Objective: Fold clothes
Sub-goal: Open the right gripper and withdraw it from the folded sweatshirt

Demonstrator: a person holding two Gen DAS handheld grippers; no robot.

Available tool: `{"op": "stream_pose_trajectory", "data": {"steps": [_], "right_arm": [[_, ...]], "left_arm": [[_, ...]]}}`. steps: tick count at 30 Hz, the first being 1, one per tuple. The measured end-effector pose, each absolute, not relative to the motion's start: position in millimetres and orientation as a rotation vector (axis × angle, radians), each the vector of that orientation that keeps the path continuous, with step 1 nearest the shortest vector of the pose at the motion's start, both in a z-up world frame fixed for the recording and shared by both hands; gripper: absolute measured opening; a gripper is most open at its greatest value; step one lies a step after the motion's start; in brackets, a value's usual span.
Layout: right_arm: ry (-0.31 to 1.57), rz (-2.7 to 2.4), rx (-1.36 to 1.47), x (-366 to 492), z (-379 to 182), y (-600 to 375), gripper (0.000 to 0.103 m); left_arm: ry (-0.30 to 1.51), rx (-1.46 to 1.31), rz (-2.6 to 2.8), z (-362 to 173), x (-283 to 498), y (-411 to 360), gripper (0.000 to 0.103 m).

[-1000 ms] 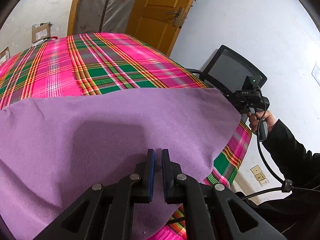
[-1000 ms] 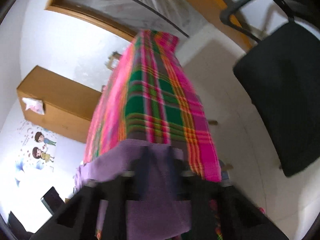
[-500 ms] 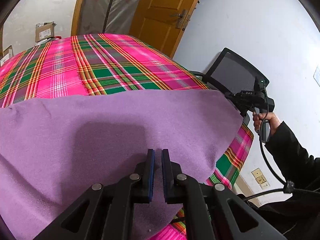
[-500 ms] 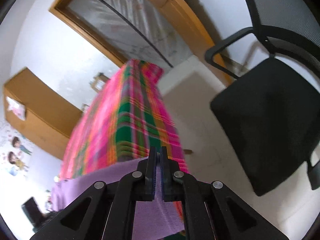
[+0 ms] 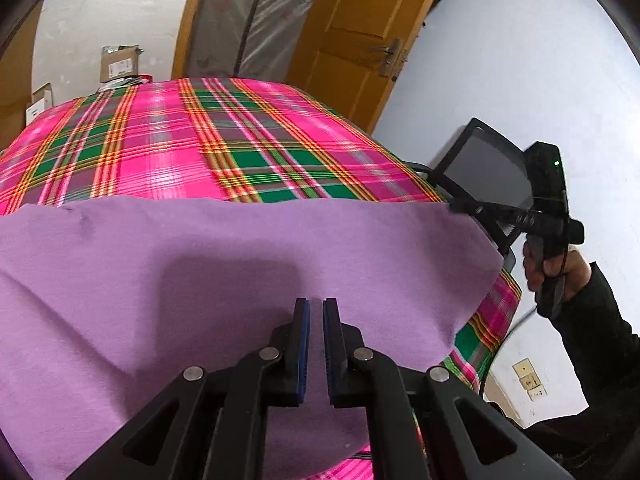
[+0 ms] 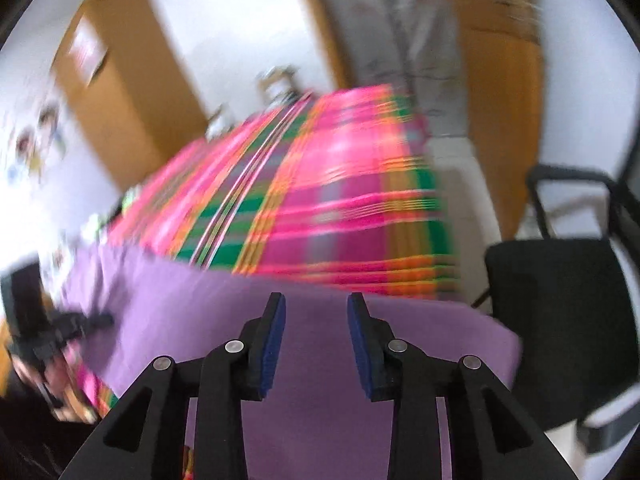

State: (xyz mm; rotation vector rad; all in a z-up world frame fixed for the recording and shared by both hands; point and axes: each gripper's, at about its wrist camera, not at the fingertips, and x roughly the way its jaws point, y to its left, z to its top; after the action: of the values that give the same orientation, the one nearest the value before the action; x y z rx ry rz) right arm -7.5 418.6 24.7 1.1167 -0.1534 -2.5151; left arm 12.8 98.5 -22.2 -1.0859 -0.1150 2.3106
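Note:
A purple cloth lies spread over the near part of a table covered with a pink and green plaid cloth. My left gripper is above the purple cloth with its jaws nearly together and nothing seen between them. My right gripper is open and empty over the cloth's right part. In the left wrist view the right gripper reaches to the cloth's far right corner. The right wrist view is blurred.
A black mesh office chair stands just right of the table, also seen in the left wrist view. A wooden door and a doorway are behind the table. Cardboard boxes sit past the far edge. A wooden cabinet stands at the left.
My right gripper has opened and swung towards the table, now over the cloth's right corner. The left gripper has stayed shut above the cloth, its view tilting slightly.

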Motion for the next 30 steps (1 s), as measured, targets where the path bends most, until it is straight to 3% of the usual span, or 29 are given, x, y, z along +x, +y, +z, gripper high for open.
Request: {"op": "stream_pose_trajectory", "data": {"steps": [6, 10, 18, 24, 30], "right_arm": [[0.179, -2.403, 1.167, -29, 6, 361, 0.032], [0.277, -2.448, 1.166, -39, 6, 365, 0.027], [0.214, -2.450, 1.098, -30, 25, 341, 0.029], [0.248, -2.311, 1.110, -24, 3, 280, 0.029], [0.179, -2.429, 1.154, -43, 3, 295, 0.029]], "left_arm": [[-0.140, -1.096, 2.329, -26, 17, 86, 0.006], [-0.153, -1.105, 2.331, -30, 16, 82, 0.006], [-0.168, -1.082, 2.395, -23, 26, 64, 0.006], [-0.240, -1.114, 2.537, -23, 21, 24, 0.006], [-0.280, -1.134, 2.634, -25, 33, -18, 0.006]]}}
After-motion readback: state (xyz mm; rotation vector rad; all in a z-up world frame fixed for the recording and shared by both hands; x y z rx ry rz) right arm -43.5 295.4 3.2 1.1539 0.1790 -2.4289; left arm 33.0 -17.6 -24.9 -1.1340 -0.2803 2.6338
